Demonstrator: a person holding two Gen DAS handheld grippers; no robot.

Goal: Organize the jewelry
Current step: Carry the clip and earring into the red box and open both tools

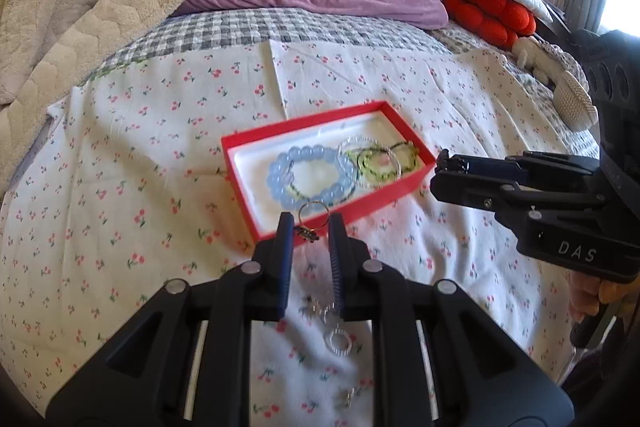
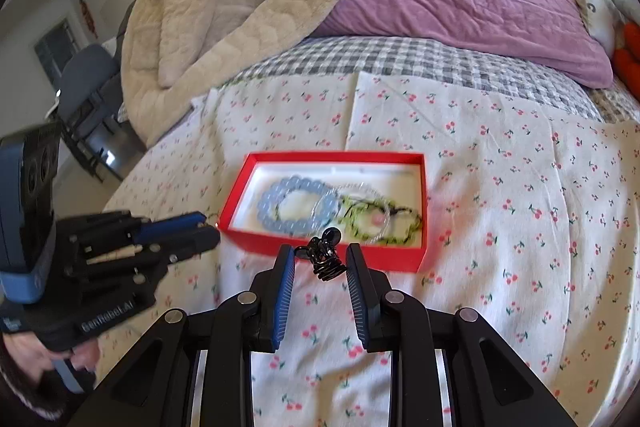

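With my left gripper (image 1: 310,227) pinching a thin ring (image 1: 313,214) at the tips and my right gripper (image 2: 320,259) clamped on a black trinket (image 2: 326,259), both near the red box (image 1: 240,163), either could slip onto the bed.

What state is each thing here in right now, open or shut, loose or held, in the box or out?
Red box: open, no lid on.
Blue bracelet: in the box.
Green bracelet: in the box.
Left tool: shut on a ring.
Right tool: shut on a black piece.
Clear rings: loose on the sheet.
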